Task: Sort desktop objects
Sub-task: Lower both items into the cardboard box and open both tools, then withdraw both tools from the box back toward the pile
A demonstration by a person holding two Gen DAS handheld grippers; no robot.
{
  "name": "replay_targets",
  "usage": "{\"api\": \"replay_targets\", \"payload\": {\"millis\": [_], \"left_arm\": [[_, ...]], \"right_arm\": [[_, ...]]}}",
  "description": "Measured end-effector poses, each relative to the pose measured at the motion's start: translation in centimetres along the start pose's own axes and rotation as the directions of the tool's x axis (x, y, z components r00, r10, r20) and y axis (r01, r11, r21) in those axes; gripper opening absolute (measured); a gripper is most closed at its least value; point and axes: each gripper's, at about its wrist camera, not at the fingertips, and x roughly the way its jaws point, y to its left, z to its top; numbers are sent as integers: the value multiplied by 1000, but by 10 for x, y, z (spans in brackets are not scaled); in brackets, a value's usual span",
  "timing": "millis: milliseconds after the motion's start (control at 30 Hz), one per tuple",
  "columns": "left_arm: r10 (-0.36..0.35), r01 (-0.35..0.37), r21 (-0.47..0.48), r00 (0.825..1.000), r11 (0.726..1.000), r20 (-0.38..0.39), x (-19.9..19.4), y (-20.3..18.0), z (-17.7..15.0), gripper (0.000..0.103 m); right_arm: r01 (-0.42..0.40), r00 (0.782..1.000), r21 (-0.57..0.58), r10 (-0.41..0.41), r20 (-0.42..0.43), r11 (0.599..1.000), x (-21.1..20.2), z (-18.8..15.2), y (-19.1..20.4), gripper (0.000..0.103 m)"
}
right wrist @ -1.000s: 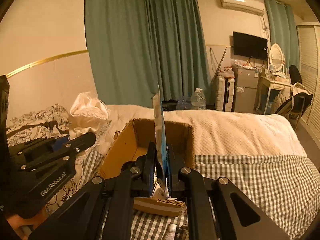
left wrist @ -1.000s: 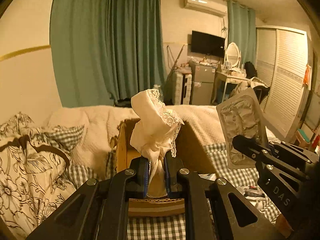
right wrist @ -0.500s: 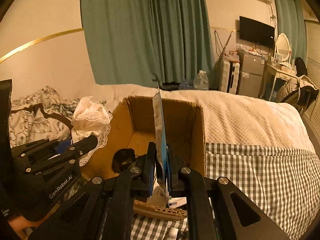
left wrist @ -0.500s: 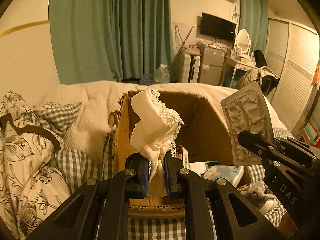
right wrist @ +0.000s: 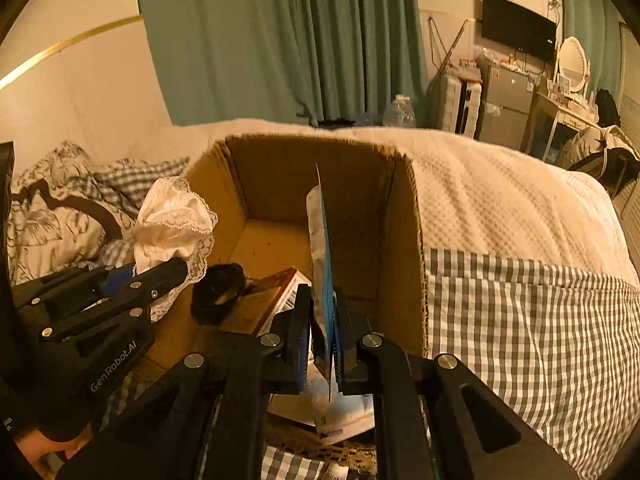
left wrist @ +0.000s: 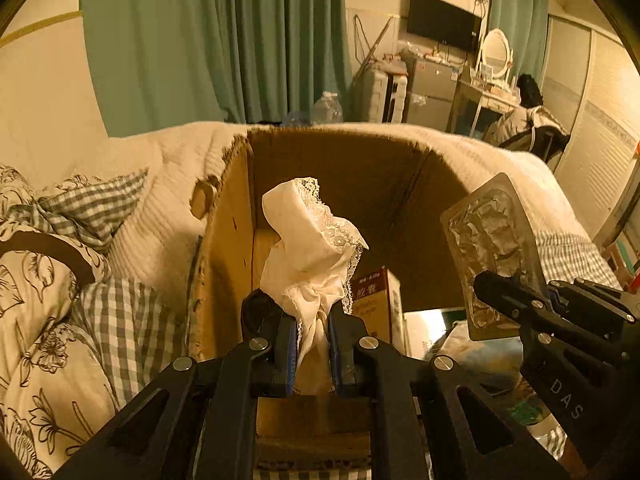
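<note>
An open cardboard box (left wrist: pixel 224 248) (right wrist: pixel 404 240) stands on the bed. My left gripper (left wrist: pixel 312 344) (right wrist: pixel 160 276) is shut on a bunched white lace-trimmed cloth (left wrist: pixel 312 248) (right wrist: pixel 172 216) and hangs over the box's left side. My right gripper (right wrist: pixel 324 336) (left wrist: pixel 516 300) is shut on a silver blister pack (right wrist: pixel 320 248) (left wrist: pixel 492 248), held upright and edge-on over the box's right half. Inside the box lie a brown carton (left wrist: pixel 376 300) (right wrist: pixel 276 296), a black round object (right wrist: pixel 218 292) and some paper packets (left wrist: pixel 472 348).
The box sits on a grey checked sheet (right wrist: pixel 532 328) with a cream quilt (right wrist: pixel 500 200) behind it. Floral pillows (left wrist: pixel 44 320) lie to the left. Teal curtains (left wrist: pixel 224 40), a water bottle (left wrist: pixel 328 110), a fridge and a dressing table stand beyond the bed.
Both grippers have come down and forward over the box, tilting downward, so the box's inside now shows. The cloth and the blister pack stay held as before.
</note>
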Motion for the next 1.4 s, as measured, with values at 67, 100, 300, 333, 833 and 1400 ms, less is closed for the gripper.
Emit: {"api": "replay_targets", "payload": {"millis": [67, 100, 300, 333, 833, 1400], "left_arm": [[1, -1, 1, 1000, 1000, -15, 5, 0, -2, 13], [2, -2, 3, 1000, 1000, -22, 8, 0, -4, 13], [21, -21, 7, 998, 1000, -53, 12, 0, -7, 31], [28, -28, 4, 998, 1000, -49, 10, 0, -7, 37], [36, -31, -57, 997, 998, 75, -51, 5, 7, 71], [29, -18, -36, 937, 999, 349, -173, -30, -2, 103]], "right_arm": [[5, 1000, -3, -5, -14, 1000, 5, -2, 0, 9], [5, 1000, -2, -5, -22, 1000, 7, -3, -1, 9], [28, 999, -1, -28, -38, 1000, 9, -8, -1, 27], [30, 999, 0, -30, -31, 1000, 6, -8, -2, 34], [31, 995, 29, -33, 96, 999, -52, -4, -11, 55], [86, 949, -28, -73, 307, 996, -161, -42, -22, 102]]}}
